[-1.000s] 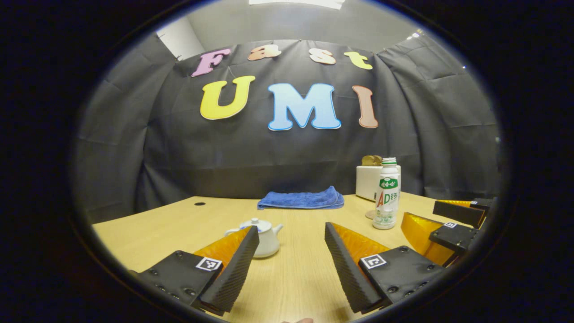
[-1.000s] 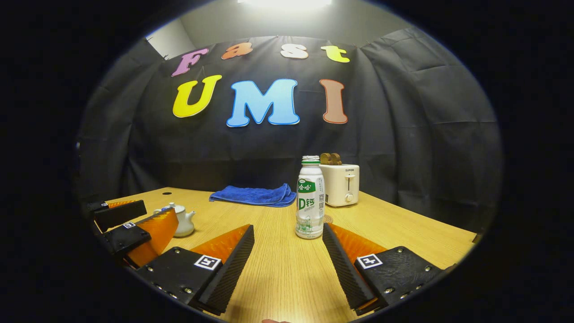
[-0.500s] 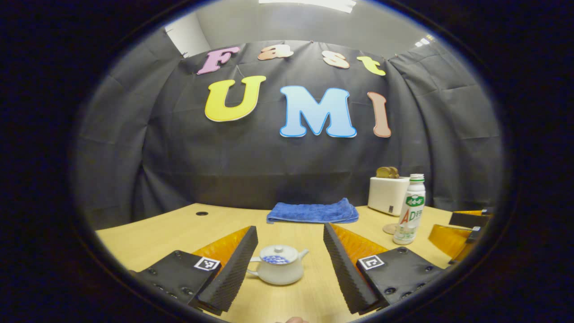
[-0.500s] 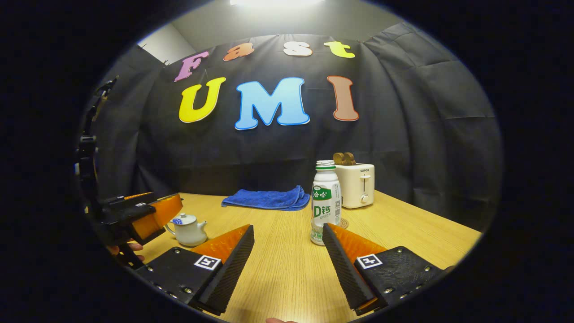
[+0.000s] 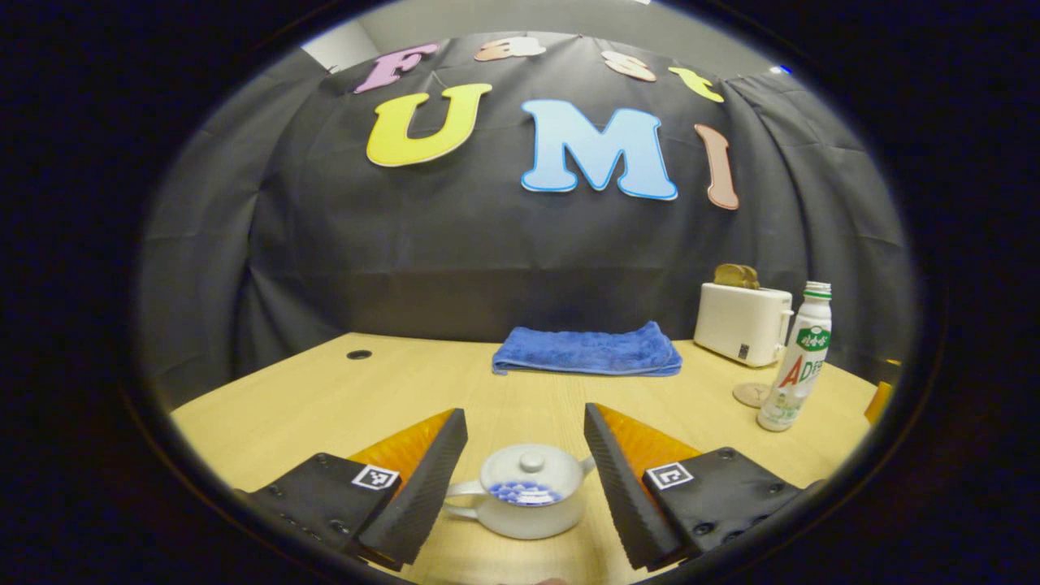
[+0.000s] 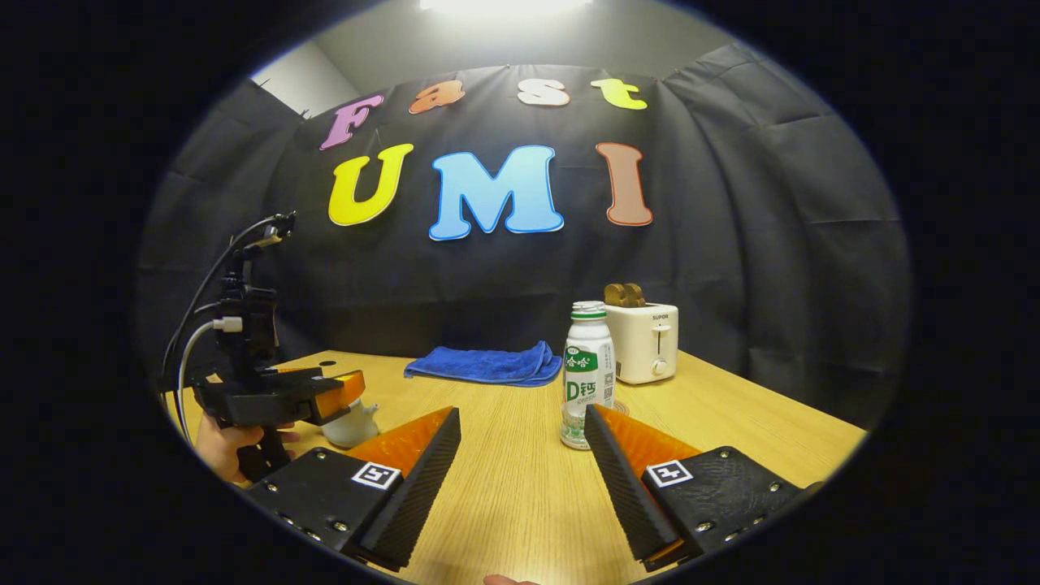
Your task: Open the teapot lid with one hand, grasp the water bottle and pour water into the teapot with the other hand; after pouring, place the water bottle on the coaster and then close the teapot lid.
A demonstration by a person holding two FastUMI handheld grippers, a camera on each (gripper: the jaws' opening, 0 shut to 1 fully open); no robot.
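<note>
Ridged wedge tongs (image 6: 522,479) carry square coded tags, screws; cables trail the left tongs (image 6: 325,398).

Light comes from a ceiling lamp (image 6: 504,5) overhead, blown out to white glare in the right gripper view. The wooden table (image 6: 731,422) is evenly bright, with a soft sheen near the bottom edge; shadows under things are faint. Both views are sharp at the centre, while fisheye distortion bends the table edge and the far black cloth wall (image 5: 244,244) at the sides.

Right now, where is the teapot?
In the left gripper view the teapot sits on the table, lid on, between the open left gripper fingers, with the blue towel behind it.
</note>
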